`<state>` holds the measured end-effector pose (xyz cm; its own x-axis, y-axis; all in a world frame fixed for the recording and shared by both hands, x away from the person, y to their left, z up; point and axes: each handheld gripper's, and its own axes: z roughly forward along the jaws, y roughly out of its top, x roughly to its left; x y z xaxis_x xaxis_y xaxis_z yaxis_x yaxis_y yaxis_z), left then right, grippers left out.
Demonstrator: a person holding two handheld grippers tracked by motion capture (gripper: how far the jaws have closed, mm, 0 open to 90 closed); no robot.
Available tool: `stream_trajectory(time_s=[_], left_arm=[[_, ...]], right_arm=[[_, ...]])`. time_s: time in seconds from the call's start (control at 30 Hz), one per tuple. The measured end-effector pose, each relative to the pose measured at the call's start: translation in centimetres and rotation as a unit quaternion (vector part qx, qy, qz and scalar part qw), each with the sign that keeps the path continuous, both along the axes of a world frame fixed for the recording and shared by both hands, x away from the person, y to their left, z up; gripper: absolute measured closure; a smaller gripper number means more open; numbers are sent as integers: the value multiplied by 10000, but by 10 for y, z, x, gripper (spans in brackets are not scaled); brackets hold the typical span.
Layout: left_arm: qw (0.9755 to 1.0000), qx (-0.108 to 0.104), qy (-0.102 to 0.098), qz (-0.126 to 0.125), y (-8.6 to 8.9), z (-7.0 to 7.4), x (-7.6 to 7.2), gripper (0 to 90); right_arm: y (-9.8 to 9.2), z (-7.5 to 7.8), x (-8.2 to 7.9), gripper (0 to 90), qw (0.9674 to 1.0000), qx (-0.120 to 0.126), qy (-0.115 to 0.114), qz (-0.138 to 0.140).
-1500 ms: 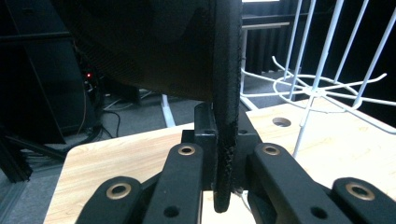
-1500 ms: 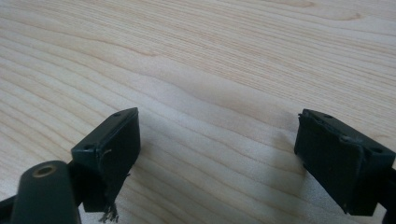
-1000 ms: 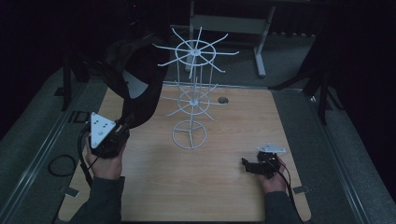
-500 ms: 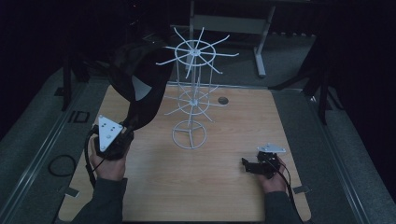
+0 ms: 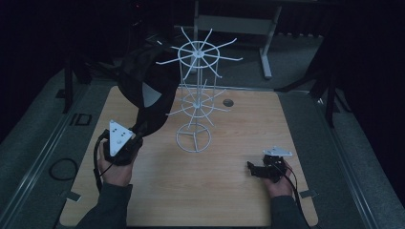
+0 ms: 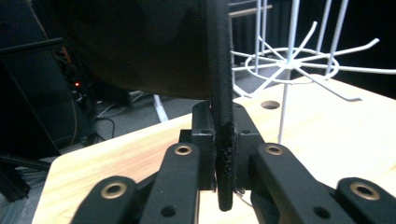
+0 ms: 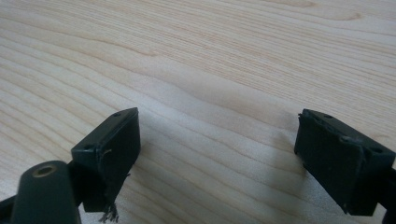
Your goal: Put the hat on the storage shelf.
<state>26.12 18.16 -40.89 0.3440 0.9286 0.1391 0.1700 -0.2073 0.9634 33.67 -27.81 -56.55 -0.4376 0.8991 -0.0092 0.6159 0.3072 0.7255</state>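
Note:
A black cap [image 5: 143,86] hangs raised over the table's left side, its crown close to the upper arms of the white wire rack [image 5: 196,95]. My left gripper [image 5: 137,131] is shut on the cap's brim [image 6: 219,116]; the jaws have just eased open a little, with the brim still pinched between the pads. In the left gripper view the rack [image 6: 289,60] stands just beyond the cap. My right gripper [image 5: 250,168] rests low at the table's front right, open, with bare wood between its fingers [image 7: 217,149].
The rack's round wire base [image 5: 193,138] stands mid-table, and a small round hole [image 5: 228,102] lies behind it. The wooden table [image 5: 224,200] has grey floor on both sides. A desk frame [image 5: 265,43] stands behind.
My left hand has shifted a little right toward the rack, swinging the cap closer to the rack's upper arms. The right hand has stayed put.

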Motion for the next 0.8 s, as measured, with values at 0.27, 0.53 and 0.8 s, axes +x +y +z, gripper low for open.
stream_trajectory(time_s=[0.27,0.53,0.8], left_arm=[[9997,-173,6,-184,1,2,0,606],[9988,-447,-25,-184,5,6,-2,323],[9978,-596,3,-279,8,11,-5,204]], right_arm=[[0,0,0,142,10000,-11,-12,4],[0,0,0,142,10000,-13,-8,2],[0,0,0,142,10000,-9,-5,0]])
